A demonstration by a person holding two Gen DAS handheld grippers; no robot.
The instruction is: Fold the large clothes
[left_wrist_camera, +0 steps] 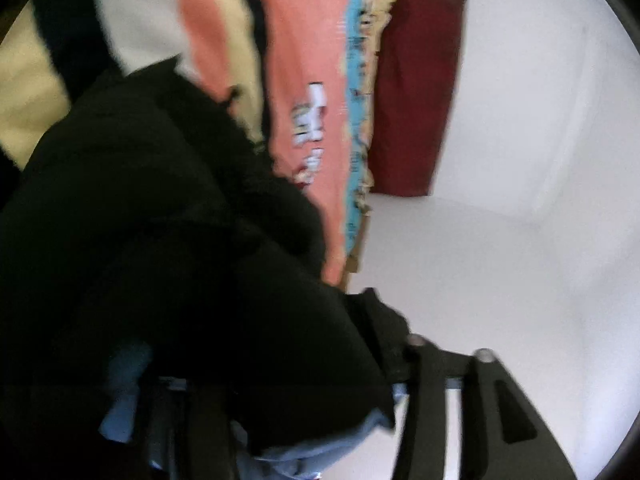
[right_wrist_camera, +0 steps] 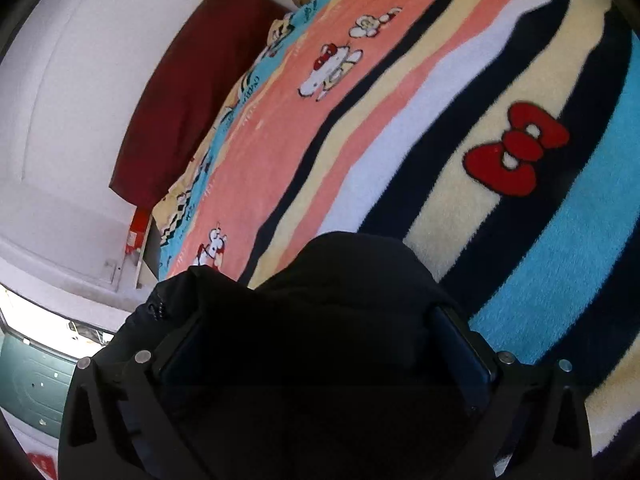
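The right claw (right_wrist_camera: 320, 360) stands spread wide around the black garment (right_wrist_camera: 320, 300); the left claw (left_wrist_camera: 304, 392) looks parted, cloth-draped. Both should clear the bed blanket (right_wrist_camera: 400, 120) cleanly, without dragging fabric.

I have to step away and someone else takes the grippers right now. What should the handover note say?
Right gripper: jaws wide, black garment bunched between them, no clear pinch.
Left gripper: mostly buried under the same garment; grip cannot be told.
The garment lies crumpled on the striped blanket, the dark red pillow beyond.
Done: no neat fold visible.
Left: spread it flat, then fold.
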